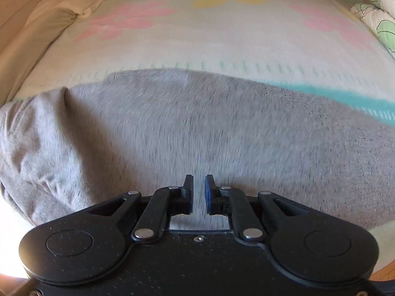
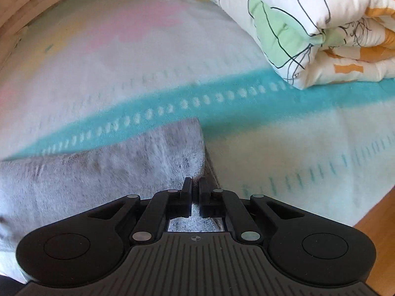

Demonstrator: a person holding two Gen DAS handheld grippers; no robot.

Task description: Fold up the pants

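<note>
The grey pants (image 1: 185, 123) lie across a flower-patterned bed sheet (image 1: 222, 39), stretching from left to right. My left gripper (image 1: 198, 181) is over the near edge of the pants, its jaws nearly closed with grey cloth showing in the narrow gap. In the right wrist view the right end of the pants (image 2: 123, 172) lies over the sheet's teal stripe (image 2: 222, 96). My right gripper (image 2: 195, 182) is at the pants' right corner, its jaws closed on the grey cloth.
A folded white quilt with green and orange print (image 2: 308, 24) lies at the right side of the bed; it also shows in the left wrist view (image 1: 377, 17). A beige pillow (image 1: 44, 24) lies at the far left. The wooden bed frame (image 2: 375, 222) borders the sheet.
</note>
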